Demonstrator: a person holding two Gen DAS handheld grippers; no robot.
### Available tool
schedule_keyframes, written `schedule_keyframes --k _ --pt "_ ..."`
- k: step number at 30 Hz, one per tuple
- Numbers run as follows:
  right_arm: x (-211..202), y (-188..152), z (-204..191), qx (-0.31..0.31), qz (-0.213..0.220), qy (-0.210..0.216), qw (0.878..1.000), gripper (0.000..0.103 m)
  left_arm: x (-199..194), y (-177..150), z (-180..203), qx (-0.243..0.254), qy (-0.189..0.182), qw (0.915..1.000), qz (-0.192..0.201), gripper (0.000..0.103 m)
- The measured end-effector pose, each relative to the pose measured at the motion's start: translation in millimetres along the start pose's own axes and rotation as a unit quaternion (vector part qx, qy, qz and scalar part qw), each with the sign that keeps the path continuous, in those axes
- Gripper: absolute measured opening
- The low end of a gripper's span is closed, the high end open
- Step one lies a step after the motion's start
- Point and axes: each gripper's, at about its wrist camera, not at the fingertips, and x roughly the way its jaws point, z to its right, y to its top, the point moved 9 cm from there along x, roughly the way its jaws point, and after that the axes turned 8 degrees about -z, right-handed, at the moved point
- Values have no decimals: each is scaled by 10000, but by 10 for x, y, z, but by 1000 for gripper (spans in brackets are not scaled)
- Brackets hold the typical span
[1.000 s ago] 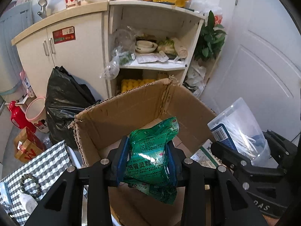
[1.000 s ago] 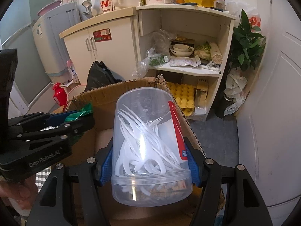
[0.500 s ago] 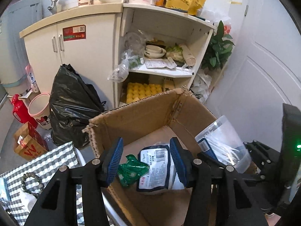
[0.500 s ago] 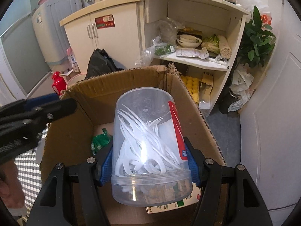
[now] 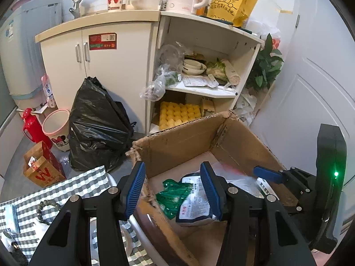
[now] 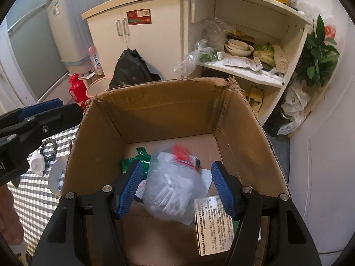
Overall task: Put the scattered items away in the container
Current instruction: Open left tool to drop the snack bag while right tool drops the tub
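— Both jaws?
— Spread wide, my left gripper [image 5: 173,189] and right gripper [image 6: 176,187] hold nothing. Clear tub [image 6: 175,188] and green packet [image 5: 174,196] lie in the cardboard box [image 6: 159,115].
— Around it?
— Checked cloth [image 5: 84,186] at nine o'clock, white cupboard [image 5: 115,66] at twelve.

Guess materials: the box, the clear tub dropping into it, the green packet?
Box: brown corrugated cardboard, matte; fluted edge shows along the torn rim. Clear tub: looks like thin transparent plastic, glossy, white contents visible through the wall, though it is motion-blurred. Green packet: probably plastic film or foil laminate; shiny, crinkled, printed surface.
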Motion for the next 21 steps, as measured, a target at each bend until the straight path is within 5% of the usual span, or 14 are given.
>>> schedule_keyframes --k 16,21 --pt "-612 46 52 398 743 -139 9963 88 -414 -40 -172 -60 94 9996 270 54" --pt "-832 43 27 427 973 -165 9942 94 -622 -80 -191 -12 200 9988 455 65"
